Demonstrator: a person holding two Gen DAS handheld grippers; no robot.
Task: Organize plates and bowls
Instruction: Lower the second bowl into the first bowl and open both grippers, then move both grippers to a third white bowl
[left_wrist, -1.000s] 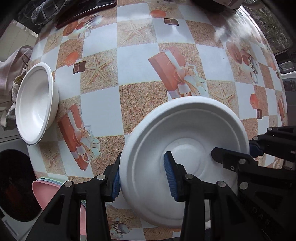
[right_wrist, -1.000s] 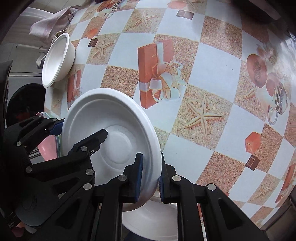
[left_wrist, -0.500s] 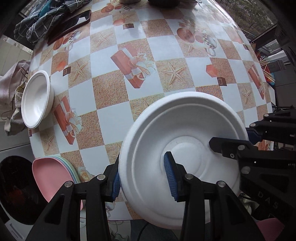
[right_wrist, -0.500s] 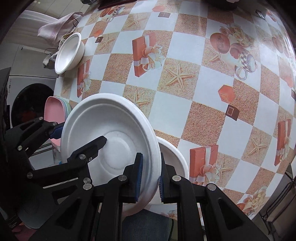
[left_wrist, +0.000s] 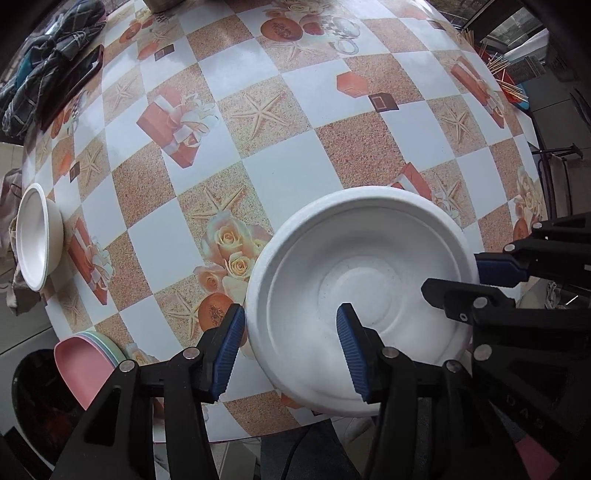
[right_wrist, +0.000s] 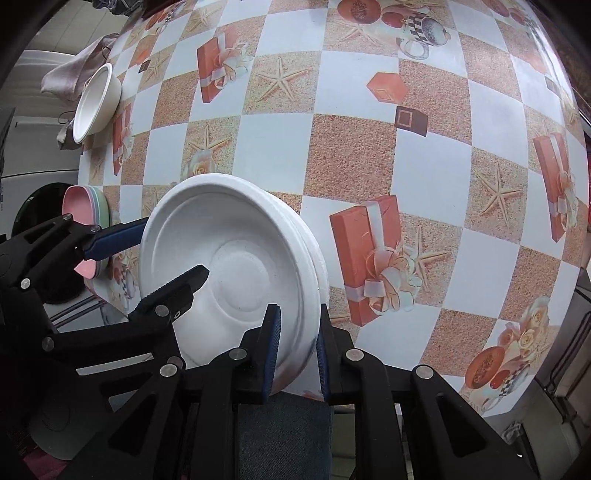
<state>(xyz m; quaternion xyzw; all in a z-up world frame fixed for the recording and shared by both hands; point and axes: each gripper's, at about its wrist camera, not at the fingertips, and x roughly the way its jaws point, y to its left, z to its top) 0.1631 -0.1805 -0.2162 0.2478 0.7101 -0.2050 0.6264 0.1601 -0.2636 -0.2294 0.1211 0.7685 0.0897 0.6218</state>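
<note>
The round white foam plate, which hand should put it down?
Right, probably. The right gripper is pinched shut on the near rim of the round white foam plate, so it seems to carry it. The left gripper only straddles the opposite rim, fingers wide apart, not squeezing.

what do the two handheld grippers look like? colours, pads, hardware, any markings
Both match: the left gripper and the right gripper have matte black angular linkage arms with triangular cut-outs and round silver pivot screws. The fingers end in blue ribbed pads. Raised letters on the right gripper's body, seen in the left wrist view, look like "DAS". No cables or sleeves show.
</note>
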